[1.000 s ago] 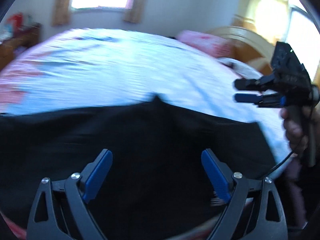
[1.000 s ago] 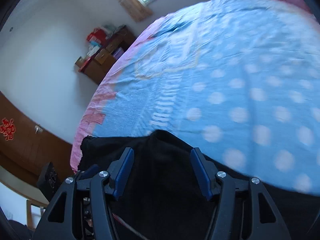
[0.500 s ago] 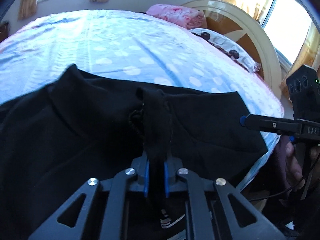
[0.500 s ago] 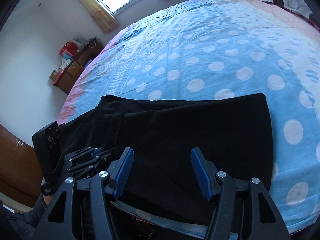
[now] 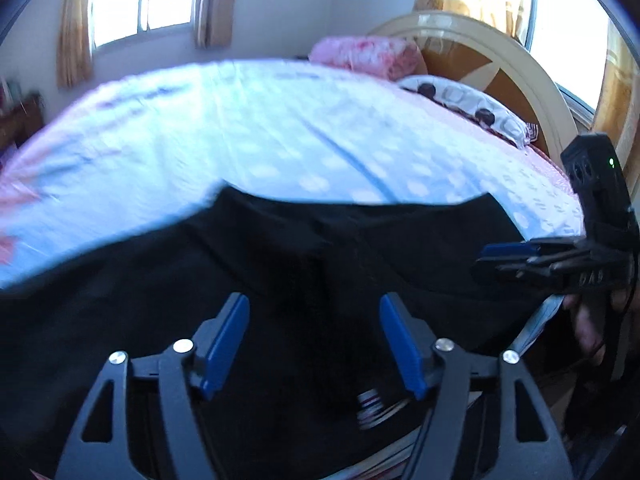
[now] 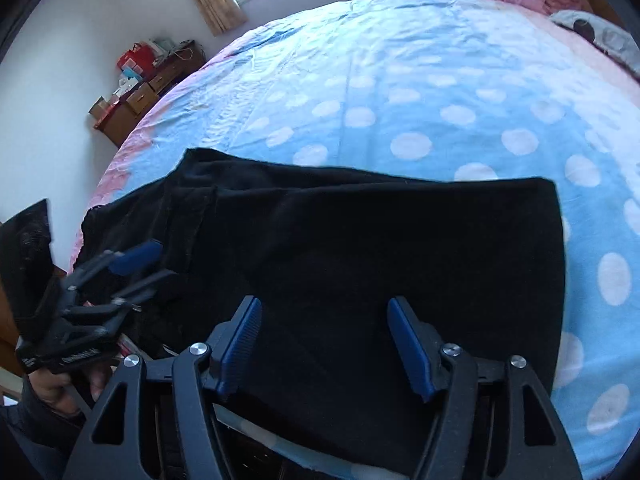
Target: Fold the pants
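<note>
Black pants (image 6: 380, 240) lie folded flat along the near edge of the bed, also seen in the left wrist view as the pants (image 5: 320, 264). My left gripper (image 5: 313, 304) hovers over their middle with its jaws opening; the cloth lies under the gap and no pad presses on it. From the right wrist view the left gripper (image 6: 160, 263) sits at the pants' left end. My right gripper (image 6: 324, 306) hangs above the right half, jaws opening, nothing pinched. It appears at the right as the right gripper (image 5: 482, 260).
The bed has a blue sheet with white dots (image 6: 440, 100) stretching beyond the pants. A pink pillow (image 5: 364, 56) and a curved headboard (image 5: 500, 52) stand at the far end. A wooden cabinet (image 6: 140, 96) with clutter is by the wall. A hand (image 6: 52, 388) holds the left gripper.
Half a second ago my left gripper was shut on a raised fold of the pants; it has let go and opened, and the cloth lies flat. The right gripper has sunk closer to the pants.
</note>
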Demonstrator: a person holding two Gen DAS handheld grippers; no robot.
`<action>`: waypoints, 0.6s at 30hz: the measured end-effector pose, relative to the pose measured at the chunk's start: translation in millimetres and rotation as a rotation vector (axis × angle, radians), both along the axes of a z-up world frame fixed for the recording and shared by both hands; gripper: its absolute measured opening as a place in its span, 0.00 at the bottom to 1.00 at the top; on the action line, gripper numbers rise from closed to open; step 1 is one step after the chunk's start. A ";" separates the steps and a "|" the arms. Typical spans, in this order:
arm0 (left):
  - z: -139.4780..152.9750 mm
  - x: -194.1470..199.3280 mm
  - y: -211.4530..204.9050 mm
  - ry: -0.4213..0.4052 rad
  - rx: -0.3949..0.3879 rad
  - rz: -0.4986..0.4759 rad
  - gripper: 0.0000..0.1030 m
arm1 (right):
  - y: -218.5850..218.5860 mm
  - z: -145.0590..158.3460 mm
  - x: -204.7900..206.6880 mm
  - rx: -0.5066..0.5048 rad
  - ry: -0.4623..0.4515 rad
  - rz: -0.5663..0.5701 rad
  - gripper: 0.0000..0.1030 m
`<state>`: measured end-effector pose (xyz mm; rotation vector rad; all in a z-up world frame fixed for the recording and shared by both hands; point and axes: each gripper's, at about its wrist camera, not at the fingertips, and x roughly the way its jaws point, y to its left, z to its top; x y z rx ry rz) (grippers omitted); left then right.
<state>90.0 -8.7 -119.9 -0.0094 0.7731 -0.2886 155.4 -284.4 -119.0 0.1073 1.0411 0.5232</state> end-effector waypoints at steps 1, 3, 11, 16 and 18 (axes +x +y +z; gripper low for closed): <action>7.5 -6.3 18.7 -0.038 0.028 0.035 0.75 | 3.9 6.8 -3.1 0.006 -0.019 0.003 0.65; 15.2 -15.1 63.9 -0.082 0.100 0.135 0.81 | 17.2 19.4 -9.8 0.016 -0.065 0.030 0.65; -15.8 -29.0 249.8 0.054 0.122 0.485 0.79 | 136.3 25.1 -34.4 0.038 -0.125 0.337 0.65; -43.9 -23.5 271.8 0.106 -0.041 0.416 0.74 | 187.9 9.8 -49.6 -0.007 -0.126 0.443 0.65; -53.9 -16.4 268.4 0.121 -0.058 0.407 0.78 | 194.1 4.2 -50.8 -0.022 -0.115 0.453 0.65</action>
